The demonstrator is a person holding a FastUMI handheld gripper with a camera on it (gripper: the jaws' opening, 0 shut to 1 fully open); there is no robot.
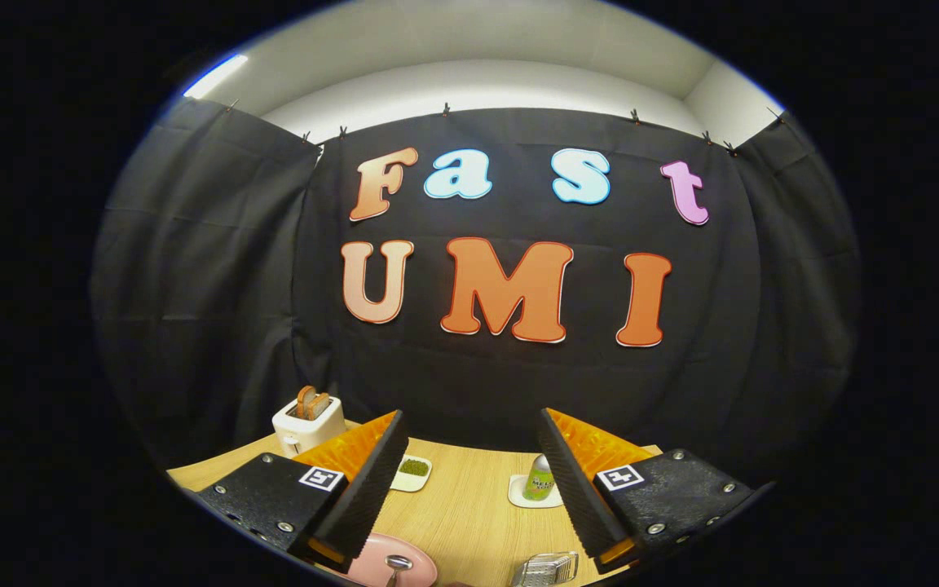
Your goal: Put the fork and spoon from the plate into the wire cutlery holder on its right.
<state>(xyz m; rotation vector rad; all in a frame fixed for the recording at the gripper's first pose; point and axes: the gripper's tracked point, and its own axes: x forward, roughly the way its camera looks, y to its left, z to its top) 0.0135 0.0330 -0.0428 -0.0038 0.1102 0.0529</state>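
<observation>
Gripper view: your gripper (469,489) is wide open and empty, above the table (469,509), spoon (395,565) on the pink plate (372,562) below, wire holder (547,568) to its right; no pickup yet, so drop and close on the spoon handle.

Gripper (469,432) fingers spread wide, holding nothing, above table (469,505). Below between them: pink plate (416,562) with spoon (397,564), wire cutlery holder (547,568) beside it.
</observation>
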